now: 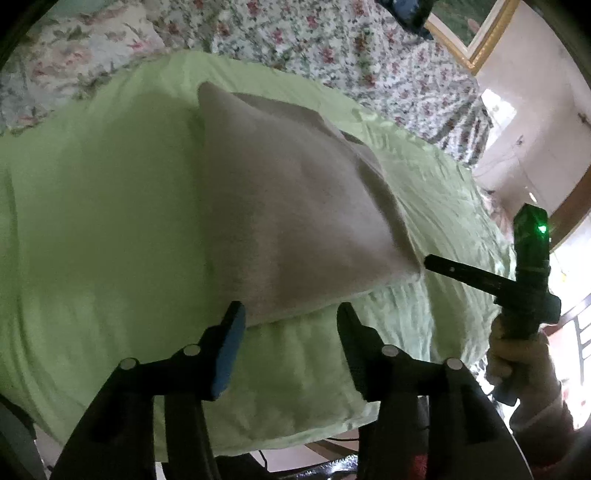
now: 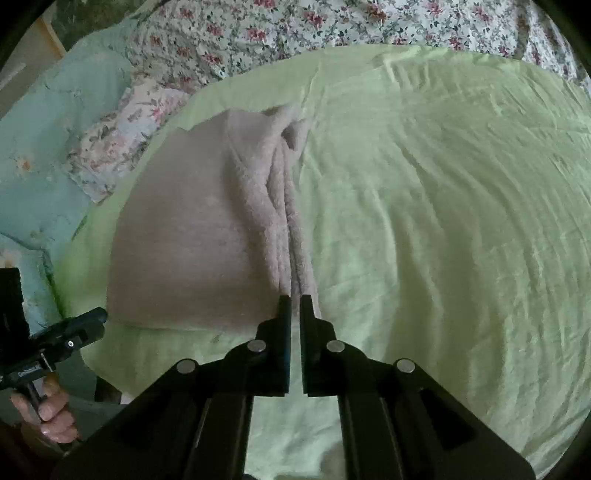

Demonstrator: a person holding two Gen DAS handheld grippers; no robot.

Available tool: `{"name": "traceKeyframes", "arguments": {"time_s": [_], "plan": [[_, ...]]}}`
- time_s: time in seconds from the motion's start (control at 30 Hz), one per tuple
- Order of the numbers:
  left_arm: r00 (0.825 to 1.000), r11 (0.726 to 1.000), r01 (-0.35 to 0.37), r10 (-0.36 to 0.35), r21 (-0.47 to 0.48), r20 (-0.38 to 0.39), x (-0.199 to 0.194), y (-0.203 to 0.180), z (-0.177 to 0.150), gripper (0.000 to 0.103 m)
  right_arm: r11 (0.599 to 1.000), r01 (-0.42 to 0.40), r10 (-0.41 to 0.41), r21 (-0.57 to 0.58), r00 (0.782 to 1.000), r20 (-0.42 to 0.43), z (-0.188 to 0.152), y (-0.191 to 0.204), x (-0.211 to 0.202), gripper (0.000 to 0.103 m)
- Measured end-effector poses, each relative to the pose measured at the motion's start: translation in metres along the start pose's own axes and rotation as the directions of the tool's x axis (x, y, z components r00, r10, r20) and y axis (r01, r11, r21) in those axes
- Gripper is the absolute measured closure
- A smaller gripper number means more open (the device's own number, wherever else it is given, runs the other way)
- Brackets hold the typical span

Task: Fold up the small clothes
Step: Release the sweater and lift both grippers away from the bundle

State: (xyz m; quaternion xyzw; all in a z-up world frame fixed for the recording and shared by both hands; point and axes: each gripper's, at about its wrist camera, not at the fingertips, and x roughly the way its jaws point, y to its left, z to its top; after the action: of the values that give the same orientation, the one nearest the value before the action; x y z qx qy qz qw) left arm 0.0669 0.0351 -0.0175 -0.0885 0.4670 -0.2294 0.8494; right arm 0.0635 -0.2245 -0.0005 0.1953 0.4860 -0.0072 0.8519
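Left wrist view is showing the left gripper (image 1: 291, 317) nearest the lens, its fingers standing spread with nothing pinched; the near edge of the folded cloth is lying just past the tips, and whether the left tip is touching it cannot be told. Right wrist view is showing the right gripper (image 2: 294, 306) with its fingers pressed almost together. Its tips are sitting at the near end of the cloth's bunched right edge, and whether a thin bit of fabric is caught between them cannot be told.

Just beyond both grippers, the pale pinkish-grey fleecy garment (image 2: 207, 236) is lying folded on the light green sheet (image 2: 443, 221), toward the left of the bed as the right wrist view shows it. It is looking soft and nubby, like terry or fleece, with a smooth flat panel on the left and several stacked, rolled layers running near to far along its right side.

It is likely handling as light, limp and grippy rather than slippery, so layers may be shifting if only one is lifted. Taking hold at the near corners, pinching all layers together, seems the safest place.

Farther off, a floral quilt (image 2: 332, 26) is covering the far side of the bed, and a floral pillow (image 2: 122, 140) is lying at the far left.
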Motion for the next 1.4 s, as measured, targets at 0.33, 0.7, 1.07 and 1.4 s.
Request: {"name": "traceKeyframes", "arguments": {"time_s": [0.33, 0.7, 1.07, 1.4], "plan": [[0.997, 0.992, -0.066, 0.069, -0.107, 0.025, -0.001, 0.03, 0.017, 0.05, 0.997, -0.075, 0.075, -0.003, 0.996, 0.044, 0.027, 0.018, 0.004, 0.098], [0.999, 0.981, -0.028, 0.032, -0.19, 0.019, 0.007, 0.047, 0.025, 0.05, 0.992, -0.115, 0.113, -0.049, 0.993, -0.044, 0.018, 0.041, 0.039, 0.098], [0.993, 0.984, -0.099, 0.088, -0.148, -0.08, 0.048, 0.036, 0.017, 0.048, 0.999, -0.006, 0.005, -0.048, 0.999, -0.035, 0.018, 0.007, 0.049, 0.103], [0.985, 0.987, -0.153, 0.147, -0.059, -0.093, 0.04, 0.027, -0.003, 0.041, 0.995, -0.021, 0.015, -0.102, 0.998, -0.058, -0.002, 0.018, 0.03, 0.099]]}}
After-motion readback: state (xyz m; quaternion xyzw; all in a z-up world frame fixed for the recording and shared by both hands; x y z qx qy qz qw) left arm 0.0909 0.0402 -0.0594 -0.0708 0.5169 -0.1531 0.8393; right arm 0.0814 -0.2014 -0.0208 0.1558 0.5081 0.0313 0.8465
